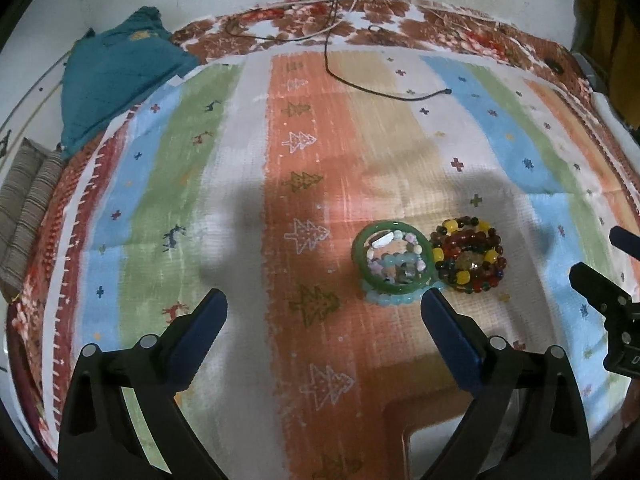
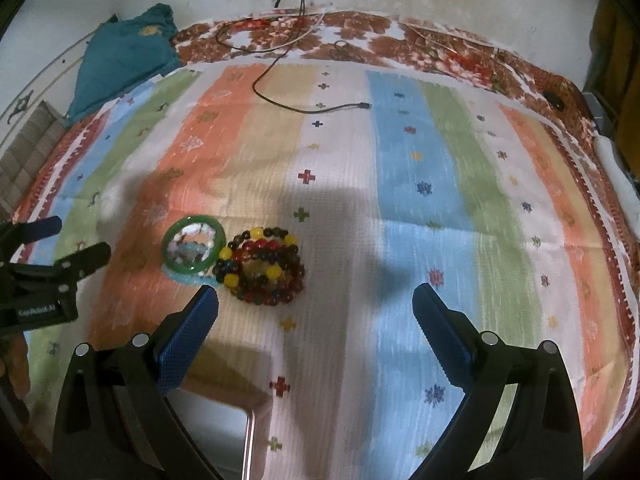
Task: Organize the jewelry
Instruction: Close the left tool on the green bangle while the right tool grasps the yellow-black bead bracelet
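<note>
Blue-padded fingers of the left gripper (image 1: 324, 308) spread wide apart and hold nothing; its right fingertip hangs just beside the green bangle (image 1: 394, 262). Likewise the right gripper (image 2: 316, 300) stands open and empty, its left finger near the multicolored bead bracelets (image 2: 262, 266). Both jewelry piles sit touching each other on the striped cloth (image 1: 240, 200), around the middle of the bed and toward its near edge; pastel bead strands (image 1: 396, 258) lie inside and under the bangle. No piece looks lifted, so the task seems at its approach stage. Next, one gripper likely needs to lower over a single strand and close without dragging its neighbors. Open cloth stretches widely to the far edge, where a black cable (image 1: 360, 80) trails, and a teal cloth (image 1: 116, 76) occupies the far left corner.
</note>
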Available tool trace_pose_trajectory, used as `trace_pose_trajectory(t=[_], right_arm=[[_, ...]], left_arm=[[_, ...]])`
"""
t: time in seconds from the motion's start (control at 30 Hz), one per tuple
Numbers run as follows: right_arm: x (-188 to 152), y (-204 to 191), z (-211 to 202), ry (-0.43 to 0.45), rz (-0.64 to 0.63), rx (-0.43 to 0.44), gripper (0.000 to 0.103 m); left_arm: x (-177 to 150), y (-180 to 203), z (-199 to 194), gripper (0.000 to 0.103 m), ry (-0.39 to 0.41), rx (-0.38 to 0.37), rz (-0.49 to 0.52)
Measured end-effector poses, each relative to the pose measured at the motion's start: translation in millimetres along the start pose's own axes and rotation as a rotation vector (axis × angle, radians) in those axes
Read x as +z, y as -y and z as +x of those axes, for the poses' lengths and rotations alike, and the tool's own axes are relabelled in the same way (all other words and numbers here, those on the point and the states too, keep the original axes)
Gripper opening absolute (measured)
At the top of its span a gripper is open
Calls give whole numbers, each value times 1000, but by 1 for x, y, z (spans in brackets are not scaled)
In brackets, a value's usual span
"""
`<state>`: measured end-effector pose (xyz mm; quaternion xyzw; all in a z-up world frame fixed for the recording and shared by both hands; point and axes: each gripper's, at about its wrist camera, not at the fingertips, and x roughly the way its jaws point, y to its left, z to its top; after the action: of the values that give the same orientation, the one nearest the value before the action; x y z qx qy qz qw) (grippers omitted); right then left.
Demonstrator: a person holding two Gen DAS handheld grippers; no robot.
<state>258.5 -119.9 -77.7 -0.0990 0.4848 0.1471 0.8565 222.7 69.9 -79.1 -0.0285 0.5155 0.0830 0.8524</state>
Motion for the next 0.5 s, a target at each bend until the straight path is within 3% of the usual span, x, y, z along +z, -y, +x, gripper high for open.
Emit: trace_pose_trajectory(t=[0.23, 0.4, 0.5], right_arm=[[10, 6, 28, -32, 28, -9, 99], [13, 8, 44, -60, 44, -3, 99], [15, 5, 50, -67, 39, -3, 99]], left_arm=[[6, 2, 19, 90, -20, -7, 9], [9, 3, 39, 76, -65, -14, 16], [12, 4, 45, 75, -71, -10, 22]])
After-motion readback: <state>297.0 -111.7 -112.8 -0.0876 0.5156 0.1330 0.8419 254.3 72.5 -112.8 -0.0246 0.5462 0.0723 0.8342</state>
